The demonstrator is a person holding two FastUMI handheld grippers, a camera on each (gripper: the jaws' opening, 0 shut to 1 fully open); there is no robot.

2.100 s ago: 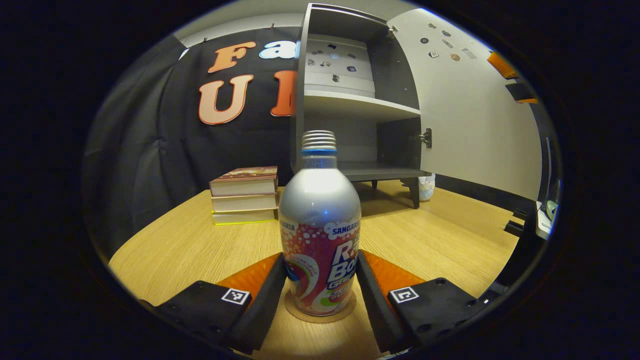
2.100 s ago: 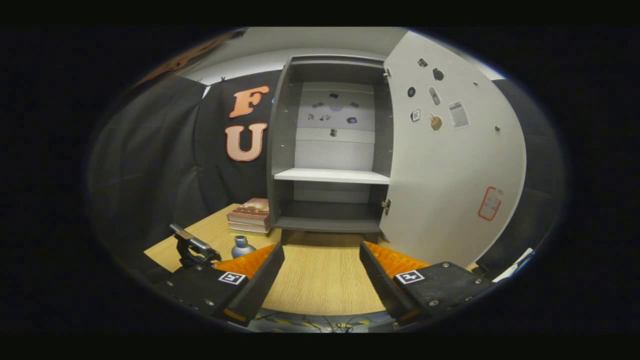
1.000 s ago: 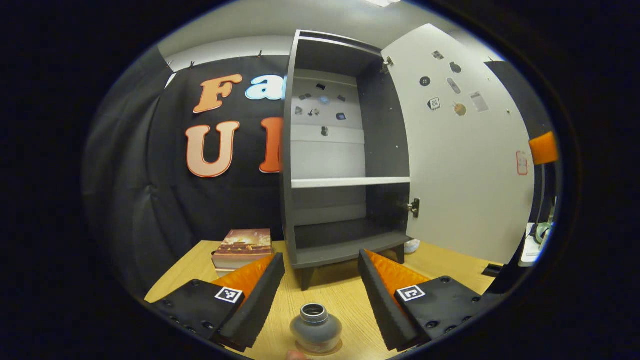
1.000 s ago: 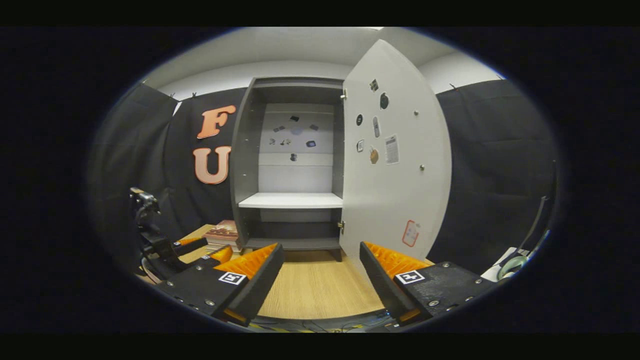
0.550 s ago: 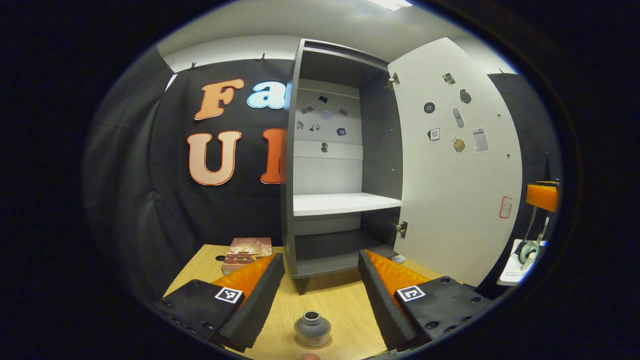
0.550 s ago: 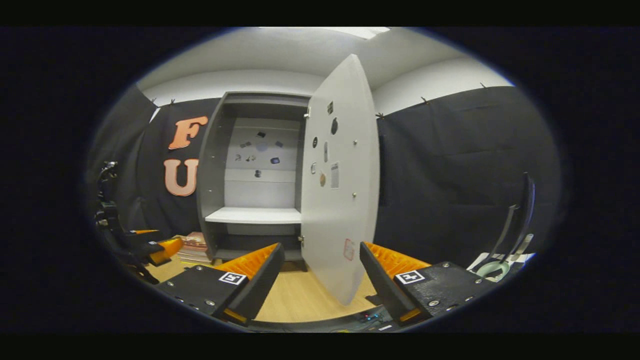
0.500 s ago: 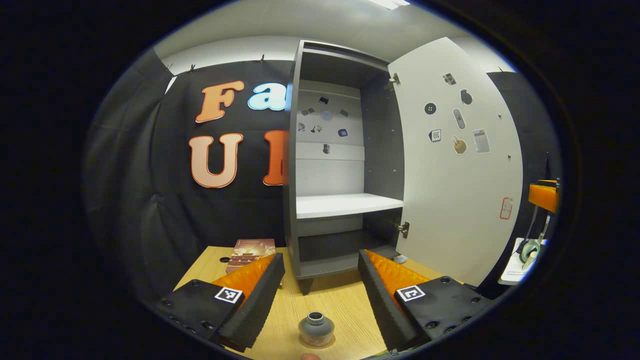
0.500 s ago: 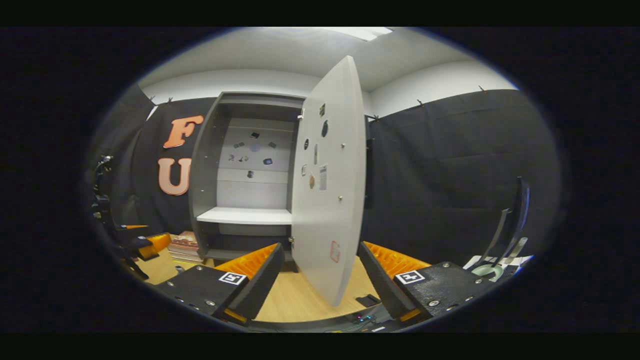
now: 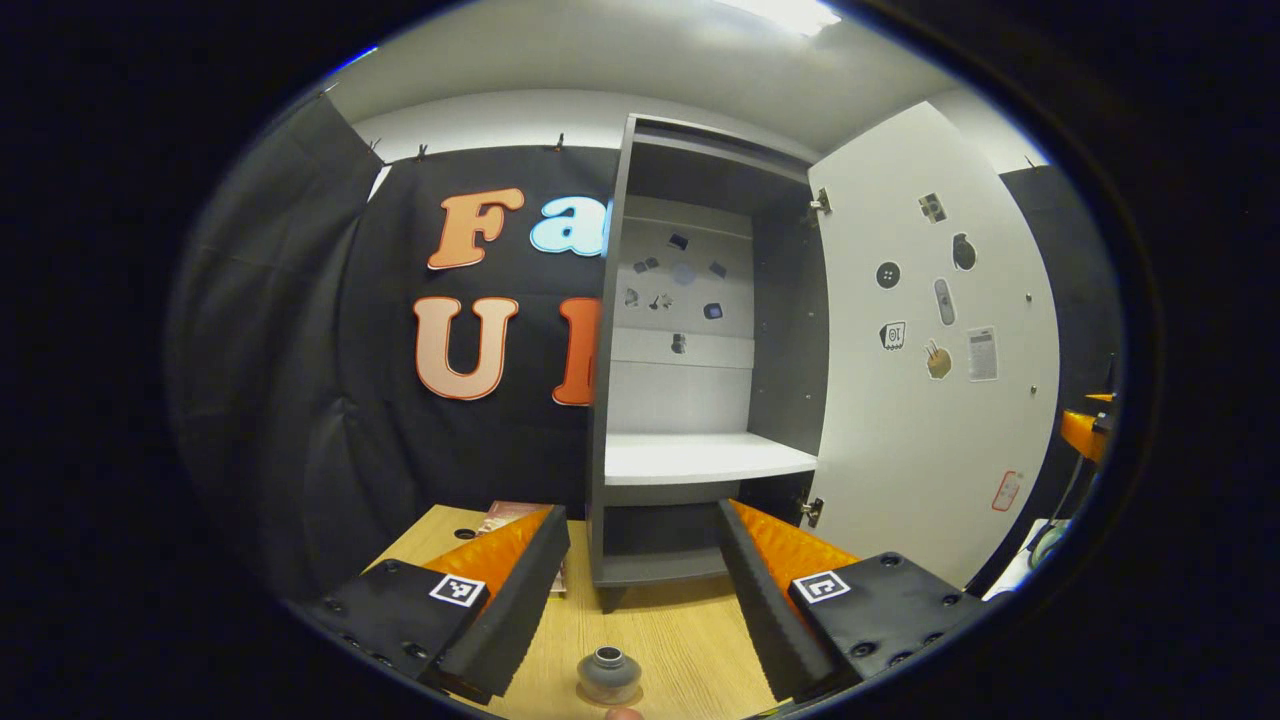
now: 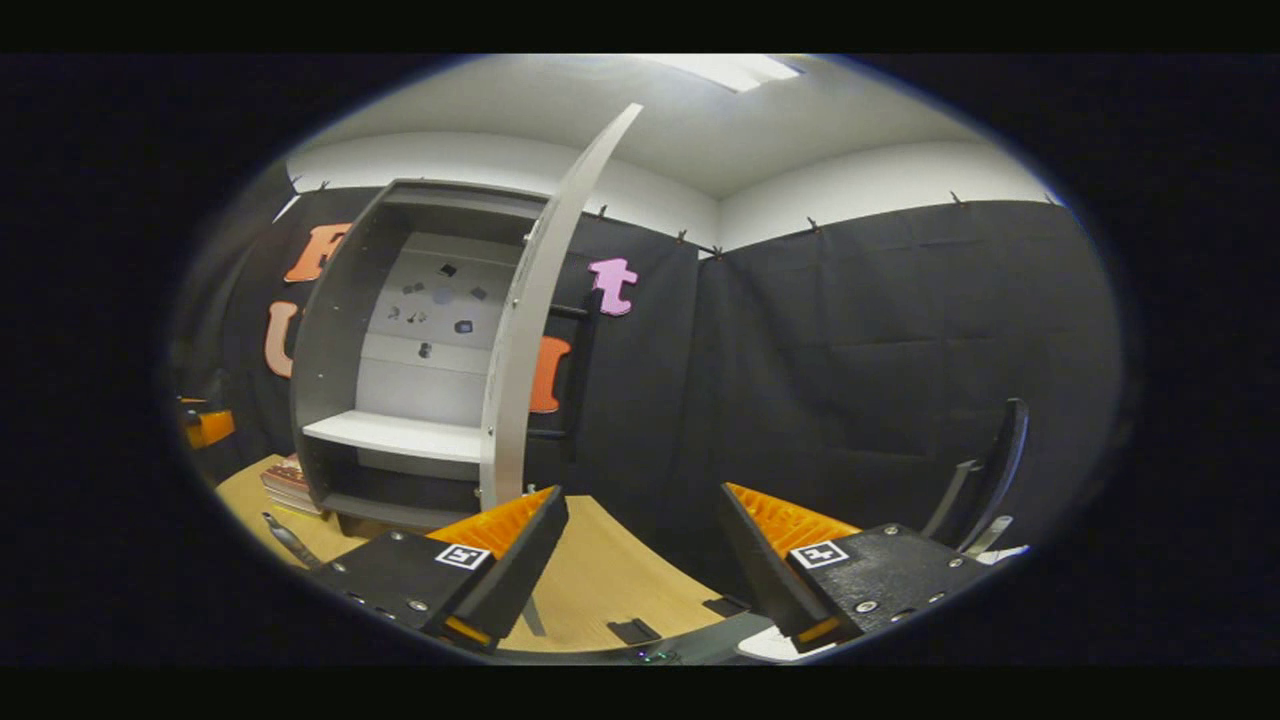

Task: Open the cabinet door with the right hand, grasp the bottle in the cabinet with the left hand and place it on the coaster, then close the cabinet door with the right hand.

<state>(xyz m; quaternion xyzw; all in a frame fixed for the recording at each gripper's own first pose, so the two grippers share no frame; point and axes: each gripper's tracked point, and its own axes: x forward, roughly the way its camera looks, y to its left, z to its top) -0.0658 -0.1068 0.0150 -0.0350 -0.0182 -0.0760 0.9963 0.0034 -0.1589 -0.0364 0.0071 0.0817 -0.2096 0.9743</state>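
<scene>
Wooden tabletop (image 9: 690, 640) ran under both views. Nearest in the left gripper view, the bottle (image 9: 608, 676) stood upright on the table between and below the spread, empty fingers of the left gripper (image 9: 640, 600); the coaster beneath it was too small at the rim of the view to make out, though it probably sat there. That gripper had lifted away from the bottle it was closed around two seconds earlier, so the placing looked done.

Beyond, the cabinet (image 9: 690, 470) stood with its shelves bare and its door (image 9: 930, 380) swung wide.

In the right gripper view the right gripper (image 10: 640, 575) had its fingers apart, holding nothing. It had swung around to the right, so the door (image 10: 530, 330) now showed edge-on just beyond its left finger, where a second earlier its inner face was turned to the camera. That suggested a move to the door's outer side to push it shut, the one step left.

Farther off hung black cloth (image 10: 880, 340) under a white ceiling (image 10: 640, 110).
</scene>
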